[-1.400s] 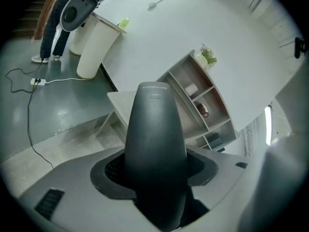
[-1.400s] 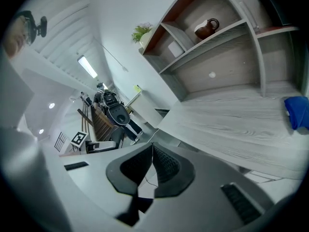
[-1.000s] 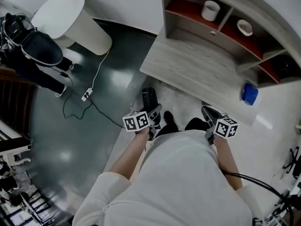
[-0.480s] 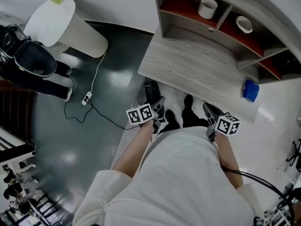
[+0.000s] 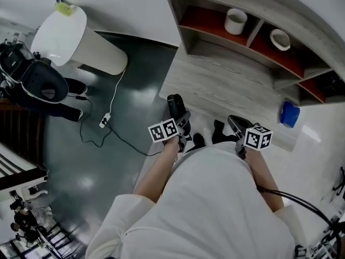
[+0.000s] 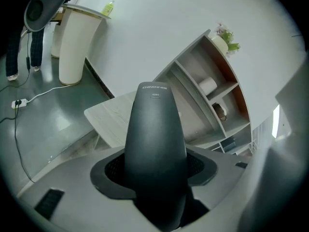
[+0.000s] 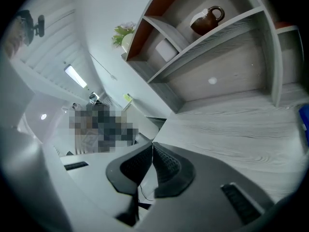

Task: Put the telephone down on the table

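While phone hangs clear of table, left jaws: spread wide, pads clamped on both flanks of phone (image 6: pixel 155 129); butt end deep in left gripper (image 6: pixel 155 175), nose pointing out.
Right jaws: pressed together, nothing between; right gripper (image 7: pixel 152 161) idle at table front edge.
Phone place: in the air by front-left corner of table (image 5: pixel 226 88), nose about over the edge, not resting.
Risk, edge: release this close to the corner, and phone likely tips off to the floor.
Risk, grip: body smooth and tapered; tilted nose-down it may slide out of the pads.
Blue box (image 5: pixel 289 114): right edge, well apart; no obstacle.
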